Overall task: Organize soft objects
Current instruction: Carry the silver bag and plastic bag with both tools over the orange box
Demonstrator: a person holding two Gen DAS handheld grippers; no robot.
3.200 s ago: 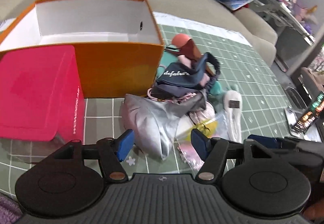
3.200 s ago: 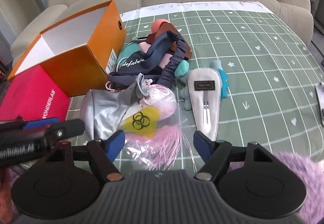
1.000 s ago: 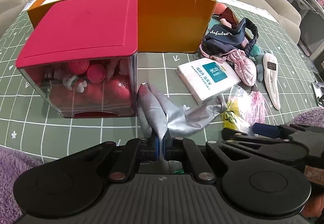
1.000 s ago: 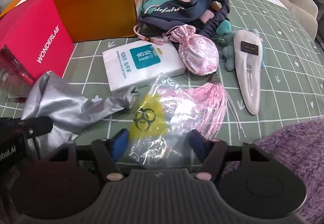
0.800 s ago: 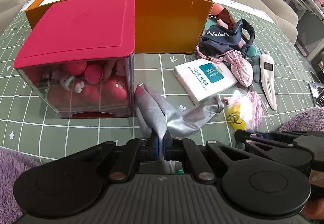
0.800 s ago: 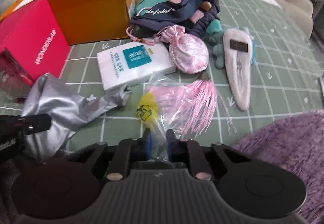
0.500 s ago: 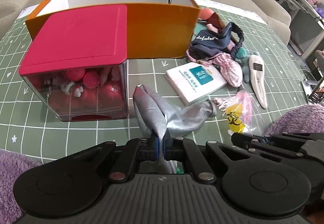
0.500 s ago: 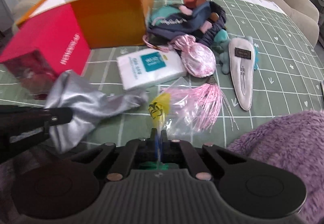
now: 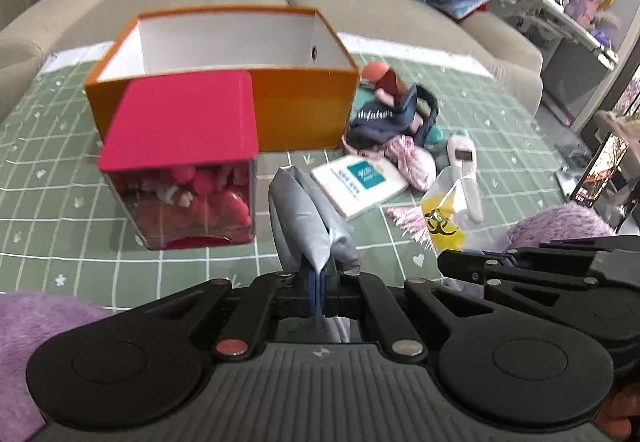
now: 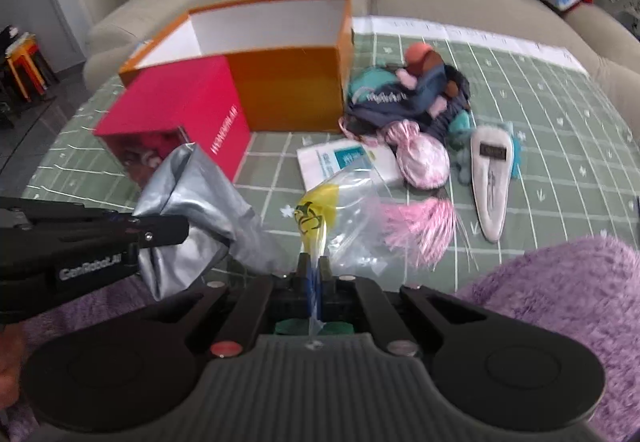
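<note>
1. Left wrist view: left gripper point(image 9: 319, 292) clenched on a fold of the silver fabric pouch point(image 9: 308, 220), lifted off the green grid mat point(image 9: 60, 210). Pouch crumpled, shiny, hanging limp ahead of the jaws, just right of the pink-lidded clear box point(image 9: 180, 162).
2. Same view: open orange box point(image 9: 224, 70) straight ahead behind the pink-lidded one, white inside, looks empty. Likely drop target, judged from the task only.
3. Same view: right gripper body at lower right; clear plastic bag point(image 9: 444, 214) with yellow biohazard label beside it. Tissue pack point(image 9: 358, 184), pink satin pouch point(image 9: 412, 158), navy headband pile point(image 9: 392, 114) and white plush case point(image 9: 466, 170) lying on the mat, right of the orange box.
4. Right wrist view: right gripper point(image 10: 314, 284) clenched on the edge of the clear plastic bag point(image 10: 340, 210); thin film pinched, yellow label twisted upright, pink tassel point(image 10: 420, 226) inside trailing right.
5. Same view: left gripper body at left with silver fabric pouch point(image 10: 200, 218) bunched at its tip, just beside the bag. Purple fuzzy fabric point(image 10: 560, 302) at lower right.
6. To do well: carry both high enough to clear the orange box point(image 10: 260, 62) rim, keep arms apart so dangling ends do not tangle, release only once fully over the opening. Bag grip on thin film, slip risk; no jerking.
</note>
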